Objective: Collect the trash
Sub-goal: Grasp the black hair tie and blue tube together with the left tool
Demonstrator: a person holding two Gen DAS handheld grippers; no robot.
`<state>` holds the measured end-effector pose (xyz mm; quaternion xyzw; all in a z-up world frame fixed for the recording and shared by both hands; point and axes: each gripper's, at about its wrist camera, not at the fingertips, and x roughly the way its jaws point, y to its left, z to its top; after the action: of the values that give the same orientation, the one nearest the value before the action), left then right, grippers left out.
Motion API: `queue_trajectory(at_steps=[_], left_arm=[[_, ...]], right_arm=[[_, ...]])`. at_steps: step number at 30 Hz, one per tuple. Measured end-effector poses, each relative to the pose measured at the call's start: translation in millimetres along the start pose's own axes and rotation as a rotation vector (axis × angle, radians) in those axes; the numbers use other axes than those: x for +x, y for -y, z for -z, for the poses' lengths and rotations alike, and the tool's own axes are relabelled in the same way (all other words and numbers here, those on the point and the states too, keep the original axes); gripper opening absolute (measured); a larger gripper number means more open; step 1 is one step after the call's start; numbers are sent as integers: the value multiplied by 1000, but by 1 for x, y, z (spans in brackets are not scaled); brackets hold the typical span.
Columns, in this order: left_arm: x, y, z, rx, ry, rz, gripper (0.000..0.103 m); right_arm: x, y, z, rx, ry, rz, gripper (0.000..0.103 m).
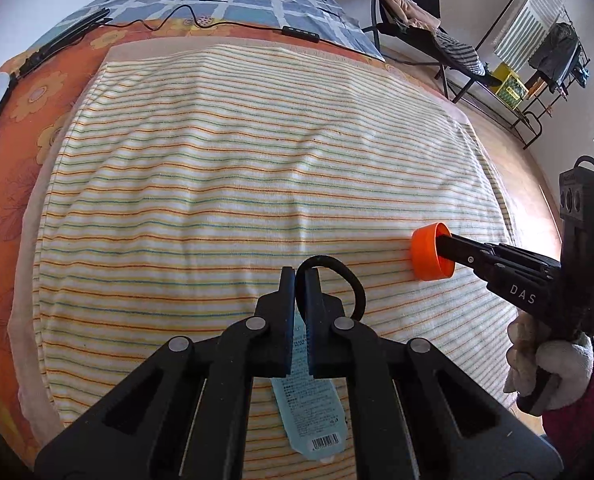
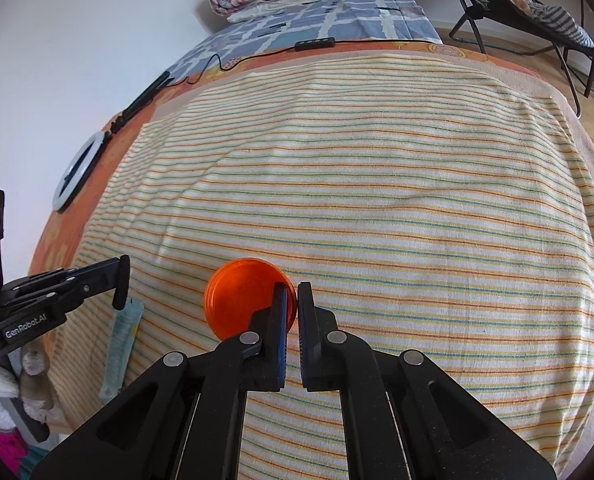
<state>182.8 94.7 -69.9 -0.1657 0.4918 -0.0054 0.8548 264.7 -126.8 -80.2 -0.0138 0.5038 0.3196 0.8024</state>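
orange cap (image 2: 241,300): round, tipped on edge, rim pinched in right gripper (image 2: 297,292) | blue wrapper (image 1: 309,408): flat, barcoded, hanging from left gripper (image 1: 300,280) | black hair tie (image 1: 337,280): looped just right of left gripper's tips

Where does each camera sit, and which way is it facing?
Left wrist: rides the left gripper, looking down its fingers at the black elastic hair tie it pinches, above a pale blue wrapper; the white-gloved right hand shows.
Right wrist: rides the right gripper, clamping the round orange plastic cap.
Shared: the striped towel, cap, wrapper, and both grippers.
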Motion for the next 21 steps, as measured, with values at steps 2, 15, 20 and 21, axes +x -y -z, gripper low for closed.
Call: queue_trajectory(at_steps=[2, 15, 20, 21], left_arm=[[-4, 1, 7, 22, -23, -20, 2], [7, -6, 34, -31, -120, -56, 49], [10, 5, 32, -8, -116, -62, 49], [11, 8, 33, 5, -104, -70, 47]], right_arm=[[0, -2, 2, -12, -6, 1, 4], [-4, -19, 16, -78, -15, 15, 4], [-5, -17, 18, -73, -18, 20, 4], [-6, -17, 18, -71, -16, 23, 4]])
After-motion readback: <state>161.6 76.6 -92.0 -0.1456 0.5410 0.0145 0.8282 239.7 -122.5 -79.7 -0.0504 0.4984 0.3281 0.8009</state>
